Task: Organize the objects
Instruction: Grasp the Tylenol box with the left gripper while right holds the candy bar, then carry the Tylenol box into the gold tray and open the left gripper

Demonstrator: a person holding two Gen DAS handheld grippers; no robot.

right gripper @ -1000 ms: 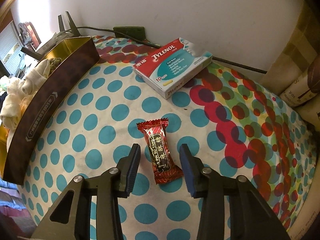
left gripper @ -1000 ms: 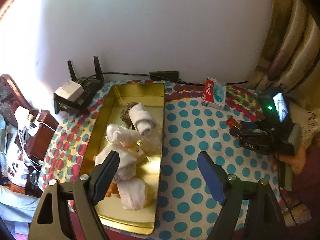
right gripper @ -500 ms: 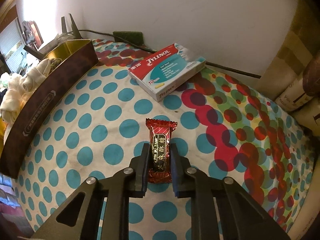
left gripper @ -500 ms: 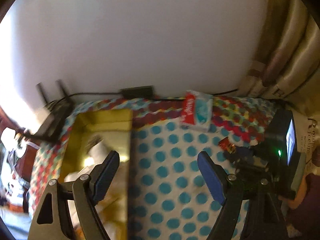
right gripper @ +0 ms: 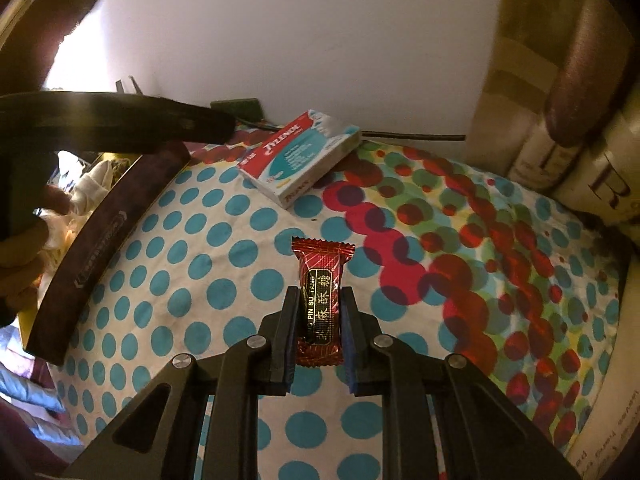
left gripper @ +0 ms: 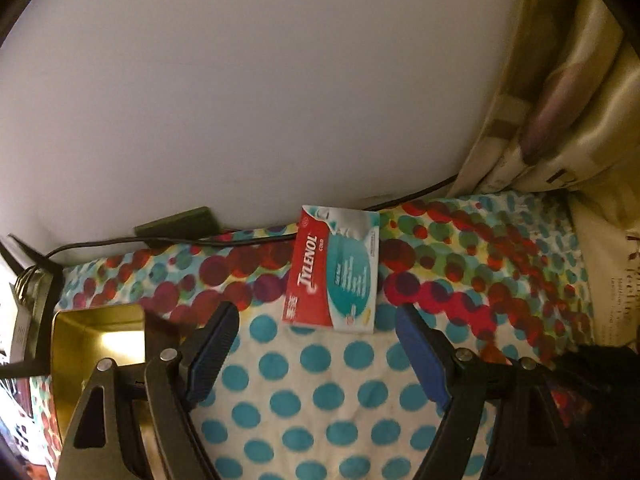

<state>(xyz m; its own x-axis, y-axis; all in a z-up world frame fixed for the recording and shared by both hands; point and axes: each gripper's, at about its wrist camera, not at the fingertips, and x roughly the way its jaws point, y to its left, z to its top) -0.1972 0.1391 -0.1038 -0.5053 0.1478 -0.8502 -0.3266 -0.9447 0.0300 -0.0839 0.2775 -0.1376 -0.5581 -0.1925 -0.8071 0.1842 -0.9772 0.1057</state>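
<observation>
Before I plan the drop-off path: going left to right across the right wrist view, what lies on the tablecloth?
Brown-sided tin → Tylenol box → red candy held between the right gripper fingers.

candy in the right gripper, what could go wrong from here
1. The right gripper pinches the candy by its lower half only, and the wrapper looks slick, so it may slip or swing on the way to the tin.
2. The left gripper, open, is heading for the Tylenol box, and its body already hangs over the tin in the right view, so the two may collide.
</observation>
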